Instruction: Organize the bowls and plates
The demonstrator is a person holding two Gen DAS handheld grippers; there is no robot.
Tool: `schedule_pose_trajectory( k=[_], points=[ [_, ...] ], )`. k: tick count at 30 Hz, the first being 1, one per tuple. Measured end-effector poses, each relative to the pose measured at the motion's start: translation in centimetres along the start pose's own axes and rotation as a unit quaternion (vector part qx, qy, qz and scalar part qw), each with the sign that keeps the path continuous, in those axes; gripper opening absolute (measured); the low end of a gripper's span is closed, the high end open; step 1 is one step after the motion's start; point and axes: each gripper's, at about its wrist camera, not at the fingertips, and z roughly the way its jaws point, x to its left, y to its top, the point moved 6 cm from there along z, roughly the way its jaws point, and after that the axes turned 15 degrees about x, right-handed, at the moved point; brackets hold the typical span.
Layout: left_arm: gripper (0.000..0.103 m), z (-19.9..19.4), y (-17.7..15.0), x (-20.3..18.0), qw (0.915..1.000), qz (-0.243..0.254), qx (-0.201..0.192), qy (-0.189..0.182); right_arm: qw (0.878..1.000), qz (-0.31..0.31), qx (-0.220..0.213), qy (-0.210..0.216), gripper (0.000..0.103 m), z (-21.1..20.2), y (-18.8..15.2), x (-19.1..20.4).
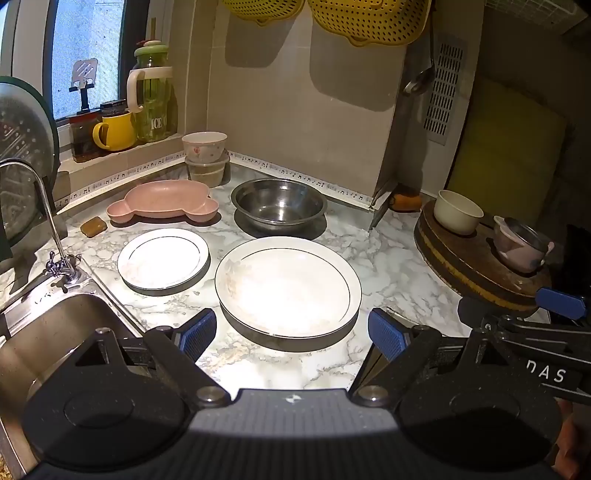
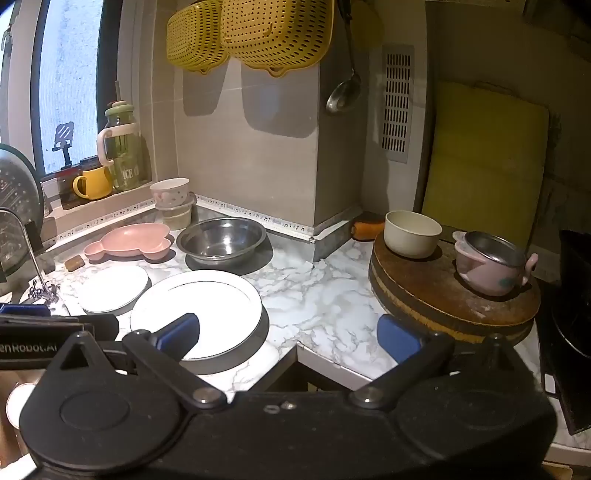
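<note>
Round glossy plate (image 1: 288, 288), steel bowl (image 1: 279, 203), seemingly marble counter (image 1: 388, 266).

Daylight from the window (image 1: 85, 55) blows out the large white plate (image 1: 288, 288); corners fall dim, and fisheye distortion bends the edges.

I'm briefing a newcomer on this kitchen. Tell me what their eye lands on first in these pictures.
The glare-lit large white plate at the counter's front, just beyond the open left gripper, stands out first, with a smaller white plate to its left. Behind them sit a steel bowl and a pink bear-shaped dish. Overhead hang yellow colanders.
</note>
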Motion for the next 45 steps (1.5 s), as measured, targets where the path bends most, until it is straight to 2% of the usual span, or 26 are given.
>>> schedule_pose_trajectory(
  k=[26, 29, 42, 45],
  points=[
    [0.090, 0.2, 0.9, -0.1, 1.0000, 0.000, 0.001, 0.004, 1.000, -0.002, -0.004, 0.002, 0.103, 0.1, 0.5, 0.1],
    [0.090, 0.1, 1.0, 0.0, 1.0000, 0.001, -0.008, 0.004, 1.000, 0.000, -0.003, 0.004, 0.103, 0.4, 0.8, -0.1],
    [0.090, 0.3, 1.0, 0.3, 0.9995, 0.009, -0.020, 0.025, 1.000, -0.003, -0.003, 0.011, 0.103, 0.9, 0.6, 0.1],
    [0.090, 0.3, 1.0, 0.2, 0.9998, -0.001, -0.016, 0.014, 1.000, -0.002, -0.004, 0.013, 0.103, 1.0, 0.7, 0.2]
  ],
)
